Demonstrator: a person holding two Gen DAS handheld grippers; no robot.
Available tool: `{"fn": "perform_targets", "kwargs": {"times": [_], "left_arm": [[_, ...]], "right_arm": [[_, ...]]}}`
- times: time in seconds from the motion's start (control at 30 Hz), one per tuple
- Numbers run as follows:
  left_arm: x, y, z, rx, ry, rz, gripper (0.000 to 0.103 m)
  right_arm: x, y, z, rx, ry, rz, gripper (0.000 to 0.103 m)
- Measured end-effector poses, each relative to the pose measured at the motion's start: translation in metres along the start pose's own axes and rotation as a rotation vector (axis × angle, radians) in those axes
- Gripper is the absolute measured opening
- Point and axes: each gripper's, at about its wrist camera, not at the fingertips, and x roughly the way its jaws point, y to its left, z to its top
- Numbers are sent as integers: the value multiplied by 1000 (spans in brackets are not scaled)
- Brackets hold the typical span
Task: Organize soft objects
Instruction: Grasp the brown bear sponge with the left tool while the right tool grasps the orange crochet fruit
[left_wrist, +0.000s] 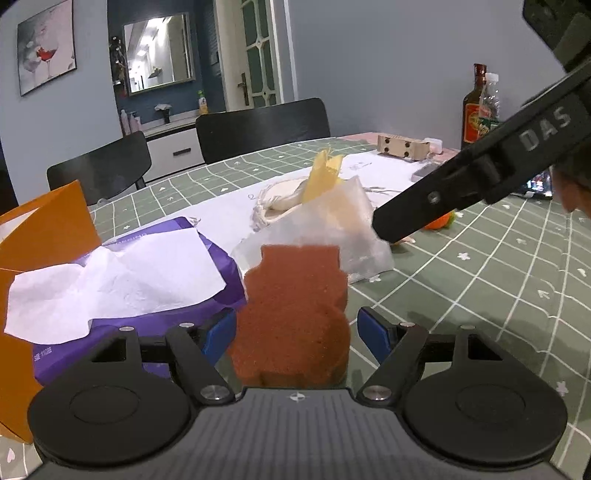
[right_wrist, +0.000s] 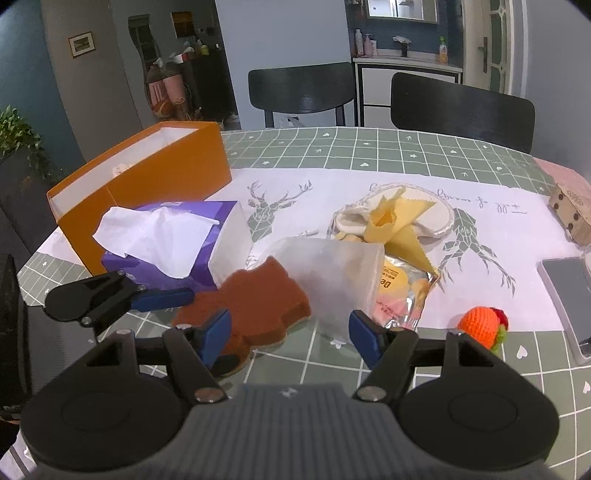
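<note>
At the left of the right wrist view your orange box (right_wrist: 147, 177) stands open, with the purple tissue pack (right_wrist: 173, 243) just right of it. At lower centre the brown sponge (right_wrist: 251, 306) lies flat between your left gripper's (left_wrist: 297, 334) open, untouching fingers. Your right gripper (right_wrist: 290, 334) is also open, empty, before the clear bag (right_wrist: 332, 280). The orange knitted toy (right_wrist: 482, 326) sits at lower right.

We see a rust-brown sponge (right_wrist: 255, 306) beside a purple tissue pack (right_wrist: 166, 254), an orange box (right_wrist: 147, 177) behind it, on a green white-gridded tabletop (right_wrist: 369, 147).
</note>
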Motion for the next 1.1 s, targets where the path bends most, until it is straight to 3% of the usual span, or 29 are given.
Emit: {"fn": "perform_targets", "kwargs": {"times": [0.27,0.4,0.53,0.8,1.1], "left_arm": [[12,-2,-5,49,22,34,93],[22,3,-10,-4,72,18,96],[22,13,-10,-67,78,-21,89],[10,6,-14,-51,57,-39,88],[-2,15,-15,-115,64,-59,88]], "right_arm": [[2,-3,0,-1,1,-12,70],[1,-6,0,8,3,-20,70],[3,-7,-1,7,8,-25,70],[-5,-28,6,59,-10,-97,70],[24,-53,-7,52,123,-198,71]]}}
